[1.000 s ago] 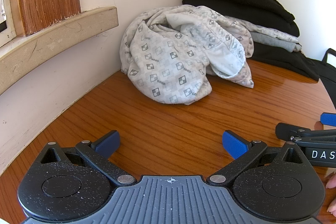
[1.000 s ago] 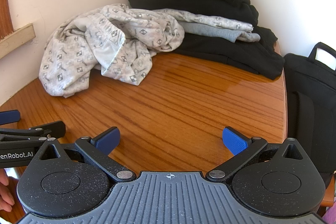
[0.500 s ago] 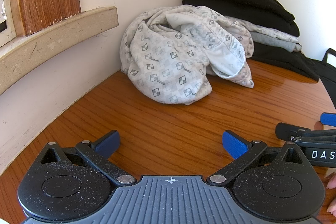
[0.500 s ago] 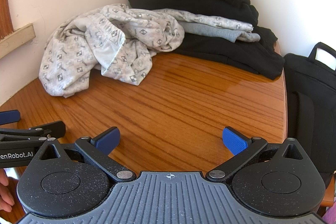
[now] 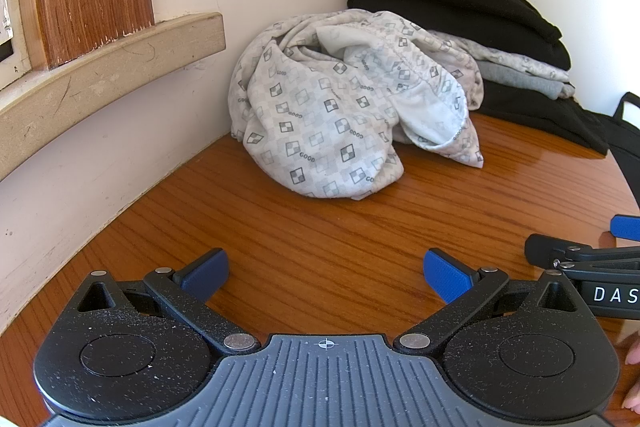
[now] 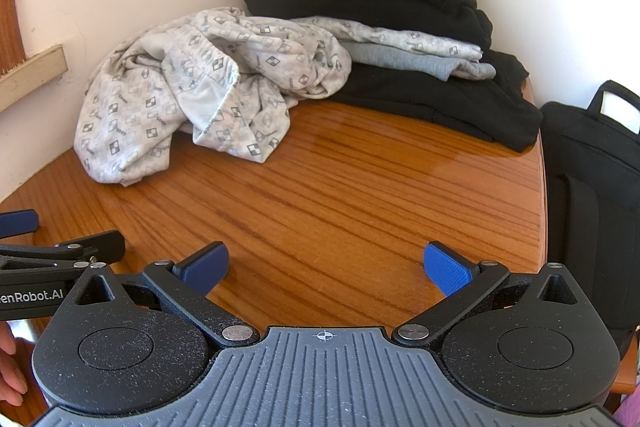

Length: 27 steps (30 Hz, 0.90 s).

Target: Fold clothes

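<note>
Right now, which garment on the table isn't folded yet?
The patterned garment, crumpled in a heap against the wall left of the stack. The black, grey and patterned pieces in the stack lie flat and folded. Both grippers are open and empty.

Crumpled garment (image 5: 352, 107) left of folded stack (image 5: 480, 27)

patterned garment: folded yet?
Not folded. The patterned garment lies in a crumpled heap on the table, both grippers apart from it.
</note>
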Each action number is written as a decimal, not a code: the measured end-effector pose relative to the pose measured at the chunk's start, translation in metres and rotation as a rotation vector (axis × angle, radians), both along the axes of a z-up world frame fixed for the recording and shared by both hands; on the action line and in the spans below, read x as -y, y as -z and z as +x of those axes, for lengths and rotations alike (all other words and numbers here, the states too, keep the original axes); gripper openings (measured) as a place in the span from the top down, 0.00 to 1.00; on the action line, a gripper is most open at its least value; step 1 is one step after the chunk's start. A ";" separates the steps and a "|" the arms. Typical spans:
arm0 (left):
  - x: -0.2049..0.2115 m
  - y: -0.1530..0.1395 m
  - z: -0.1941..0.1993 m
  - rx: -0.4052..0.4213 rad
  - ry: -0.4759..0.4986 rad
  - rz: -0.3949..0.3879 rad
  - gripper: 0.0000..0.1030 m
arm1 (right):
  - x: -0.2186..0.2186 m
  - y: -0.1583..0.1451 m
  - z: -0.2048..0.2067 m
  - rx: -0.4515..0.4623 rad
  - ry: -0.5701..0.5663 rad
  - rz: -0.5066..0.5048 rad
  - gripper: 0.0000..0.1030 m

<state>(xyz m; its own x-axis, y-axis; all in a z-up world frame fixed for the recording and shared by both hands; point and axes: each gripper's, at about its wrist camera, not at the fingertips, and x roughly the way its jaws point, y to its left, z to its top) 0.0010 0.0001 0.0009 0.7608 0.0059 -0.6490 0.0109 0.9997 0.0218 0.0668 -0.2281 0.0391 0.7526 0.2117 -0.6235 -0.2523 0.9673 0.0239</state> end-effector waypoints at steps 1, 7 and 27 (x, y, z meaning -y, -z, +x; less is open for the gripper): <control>0.000 0.000 0.000 0.000 0.000 0.000 0.00 | 0.000 0.000 0.000 0.000 0.000 0.000 0.00; 0.000 0.000 0.000 0.000 0.001 0.000 0.00 | 0.000 -0.001 0.000 0.001 0.001 0.000 0.00; -0.028 -0.023 -0.009 0.155 0.032 -0.063 0.00 | -0.011 -0.027 0.021 0.185 -0.401 0.008 0.00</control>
<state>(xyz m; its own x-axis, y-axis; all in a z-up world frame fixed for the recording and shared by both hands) -0.0081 0.0280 0.0240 0.8511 -0.0572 -0.5218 0.0441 0.9983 -0.0374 0.0878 -0.2168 0.0666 0.7087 0.5144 -0.4828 -0.6086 0.7919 -0.0497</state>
